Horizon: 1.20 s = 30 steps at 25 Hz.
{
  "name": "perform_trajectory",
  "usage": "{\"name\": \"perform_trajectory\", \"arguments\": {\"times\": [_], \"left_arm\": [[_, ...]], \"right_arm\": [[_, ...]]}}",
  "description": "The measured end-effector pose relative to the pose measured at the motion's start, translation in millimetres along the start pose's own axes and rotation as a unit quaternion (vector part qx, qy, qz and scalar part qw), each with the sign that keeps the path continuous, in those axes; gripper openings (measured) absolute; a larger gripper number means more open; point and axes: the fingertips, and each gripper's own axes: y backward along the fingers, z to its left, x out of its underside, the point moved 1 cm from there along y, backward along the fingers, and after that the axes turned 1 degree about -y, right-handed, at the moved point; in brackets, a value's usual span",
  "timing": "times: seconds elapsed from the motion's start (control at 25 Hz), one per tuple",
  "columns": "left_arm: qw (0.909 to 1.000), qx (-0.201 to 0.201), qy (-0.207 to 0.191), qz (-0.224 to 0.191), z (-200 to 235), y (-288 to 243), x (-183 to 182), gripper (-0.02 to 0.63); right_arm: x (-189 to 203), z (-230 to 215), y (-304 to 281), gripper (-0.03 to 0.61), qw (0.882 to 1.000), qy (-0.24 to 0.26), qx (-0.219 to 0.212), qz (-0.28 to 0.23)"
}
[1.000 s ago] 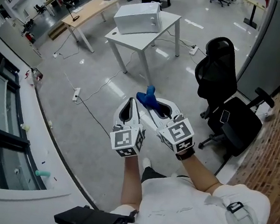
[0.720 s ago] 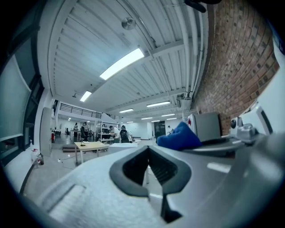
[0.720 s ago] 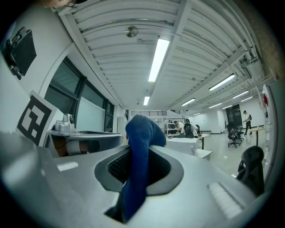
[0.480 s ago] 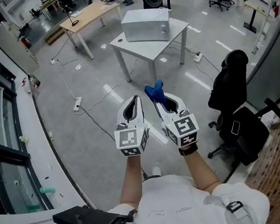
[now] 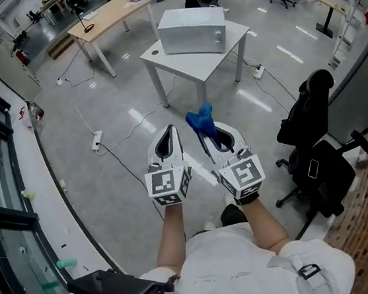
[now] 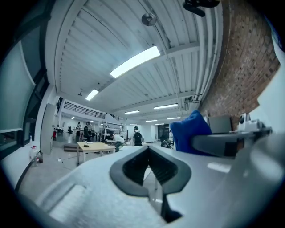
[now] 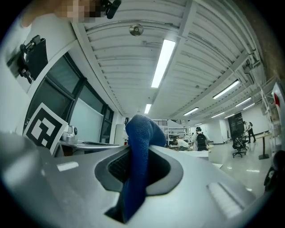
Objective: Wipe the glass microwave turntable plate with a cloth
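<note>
being pinched in the right claw (image 5: 205, 136), the cloth (image 5: 199, 119) is held ready for wiping; the left claw (image 5: 167, 134) is closed on nothing. no plate is seen, perhaps because it is inside the microwave (image 5: 192, 29) on the surface (image 5: 215, 66) ahead.

I can only follow part of the cloth (image 7: 138, 164). In the right gripper view its lower end sinks into the slot between the jaws and I lose it there. From the head camera only a blue tuft shows past the tips of the right gripper (image 5: 207, 134). In the left gripper view that gripper's body covers the cloth's underside. Far ahead of the jaws, the white box (image 5: 192, 27) on the table (image 5: 200, 66) is too small for me to read its front. The people (image 7: 201, 139) beyond the jaws are specks. A black object (image 5: 120, 290), well behind the jaws, is cut by the bottom edge.
</note>
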Motion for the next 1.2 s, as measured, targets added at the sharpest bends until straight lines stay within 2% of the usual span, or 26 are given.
{"name": "perform_trajectory", "arguments": {"times": [0.16,0.28,0.56,0.68,0.84,1.0,1.08,1.2], "left_arm": [[0.9997,0.013,-0.020,-0.007,-0.7,-35.4,7.9,0.002],[0.9994,-0.001,-0.034,-0.007,11.0,-69.2,7.9,0.002],[0.9974,-0.003,-0.059,-0.040,6.0,-159.8,-23.6,0.002],[0.9971,-0.003,-0.066,-0.038,2.1,-197.5,-22.4,0.002],[0.9982,0.010,-0.055,-0.022,-19.3,-243.5,-17.8,0.002],[0.9979,0.016,-0.060,-0.022,-25.1,-278.9,0.8,0.002],[0.9977,0.010,-0.064,-0.022,-20.9,-289.3,5.4,0.002],[0.9981,0.005,-0.062,-0.007,-17.6,-305.8,11.0,0.002]], "right_arm": [[15.6,-33.5,-25.2,0.057,1.000,0.002,0.012,0.007],[21.8,-53.1,-54.1,0.057,1.000,0.001,-0.009,0.007],[-3.9,-126.9,-115.4,0.057,0.999,0.019,-0.031,-0.013],[-5.9,-157.9,-133.0,0.057,0.999,0.016,-0.030,-0.018],[7.6,-200.3,-144.4,0.057,0.999,0.012,-0.032,-0.007],[21.4,-227.3,-158.9,0.057,0.997,0.034,-0.063,0.014],[28.1,-236.7,-168.2,0.057,0.997,0.024,-0.071,0.018],[41.5,-255.3,-179.4,0.057,0.998,-0.003,-0.058,0.032]]}}
